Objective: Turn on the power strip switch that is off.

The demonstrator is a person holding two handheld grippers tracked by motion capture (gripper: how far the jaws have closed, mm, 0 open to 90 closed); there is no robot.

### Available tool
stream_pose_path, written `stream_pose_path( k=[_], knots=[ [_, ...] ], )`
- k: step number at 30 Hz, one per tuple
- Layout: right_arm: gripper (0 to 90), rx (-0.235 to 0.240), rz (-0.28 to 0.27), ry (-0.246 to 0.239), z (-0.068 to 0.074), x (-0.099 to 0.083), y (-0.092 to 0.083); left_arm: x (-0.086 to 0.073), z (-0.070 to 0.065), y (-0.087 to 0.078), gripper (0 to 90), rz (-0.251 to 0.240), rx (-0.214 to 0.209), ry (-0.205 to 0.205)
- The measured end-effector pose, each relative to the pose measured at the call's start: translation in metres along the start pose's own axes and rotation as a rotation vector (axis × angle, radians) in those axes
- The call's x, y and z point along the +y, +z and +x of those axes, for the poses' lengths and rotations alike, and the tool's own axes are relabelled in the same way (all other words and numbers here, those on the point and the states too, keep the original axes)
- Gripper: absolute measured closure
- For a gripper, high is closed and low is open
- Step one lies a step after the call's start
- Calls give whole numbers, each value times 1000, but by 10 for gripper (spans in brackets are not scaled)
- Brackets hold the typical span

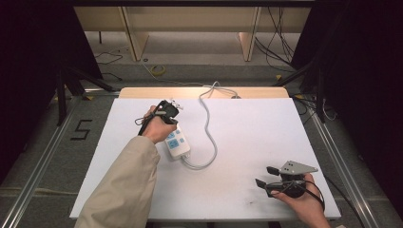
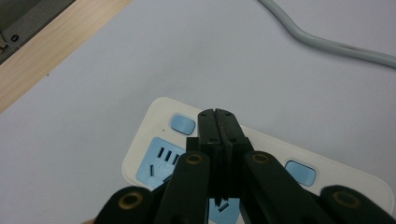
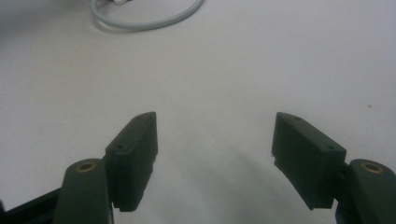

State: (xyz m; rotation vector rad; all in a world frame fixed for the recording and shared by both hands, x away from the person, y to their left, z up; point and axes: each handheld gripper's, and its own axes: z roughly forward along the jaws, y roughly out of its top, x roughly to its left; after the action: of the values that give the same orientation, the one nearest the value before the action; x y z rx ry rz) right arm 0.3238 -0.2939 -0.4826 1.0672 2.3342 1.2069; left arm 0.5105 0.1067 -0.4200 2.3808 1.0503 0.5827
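In the high view, a white power strip with blue sockets was seen lying on the white table, left of the middle, and its grey cable was seen curving away from its near end, up the table and over the far edge. The left gripper was held over the far end of the strip by the left hand, out of a beige sleeve; how its jaws stood could not be told there. The right gripper, topped by a grey plate, was held low at the near right corner in the right hand, well apart from the strip, with its jaws spread and nothing between them. In the left gripper view, the left gripper was shown with its jaws pressed together, nothing gripped, directly above the power strip, between two blue buttons. In the right gripper view, the right gripper was shown wide open over bare table, and a loop of the cable was seen at the top.
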Motion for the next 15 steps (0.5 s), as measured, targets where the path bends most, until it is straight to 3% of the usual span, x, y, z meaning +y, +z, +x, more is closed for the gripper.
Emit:
stream_pose_path(
  k=[15],
  knots=[
    [322, 0, 1, 1, 0, 0, 0, 5, 5, 2, 898, 15, 7, 2]
  ],
)
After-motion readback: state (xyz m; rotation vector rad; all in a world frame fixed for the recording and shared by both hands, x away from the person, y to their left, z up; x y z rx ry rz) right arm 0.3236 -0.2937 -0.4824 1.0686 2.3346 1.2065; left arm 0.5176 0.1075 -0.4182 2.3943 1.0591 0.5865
